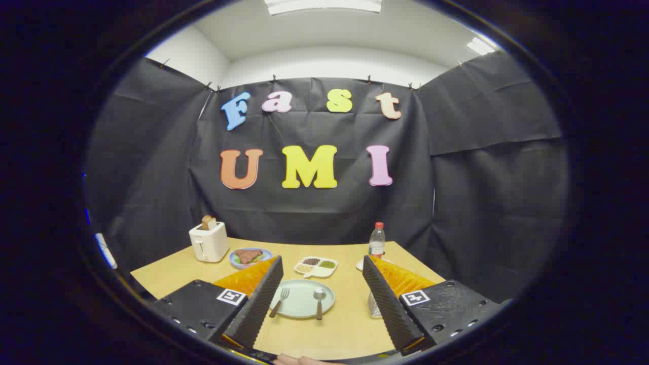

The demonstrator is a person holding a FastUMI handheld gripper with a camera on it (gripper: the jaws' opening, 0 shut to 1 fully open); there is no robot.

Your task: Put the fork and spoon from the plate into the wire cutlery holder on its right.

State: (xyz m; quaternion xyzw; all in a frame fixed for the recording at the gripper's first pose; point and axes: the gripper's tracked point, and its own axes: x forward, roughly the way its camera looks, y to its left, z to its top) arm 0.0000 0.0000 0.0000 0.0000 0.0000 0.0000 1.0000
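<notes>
A pale green plate (301,304) lies on the wooden table just ahead of my fingers, between them. On its left side rests a fork (280,300) with a dark handle, on its right side a spoon (319,301) with a dark handle. The wire cutlery holder (373,305) stands to the plate's right, mostly hidden behind my right finger (388,304). My gripper (322,268) is open, held above the near part of the table, with nothing between its fingers.
At the back left stands a white toaster (209,242) with bread in it, beside a blue plate of food (249,257). A white divided dish (316,266) sits behind the green plate. A water bottle (376,240) and a small white dish (360,264) are at the back right.
</notes>
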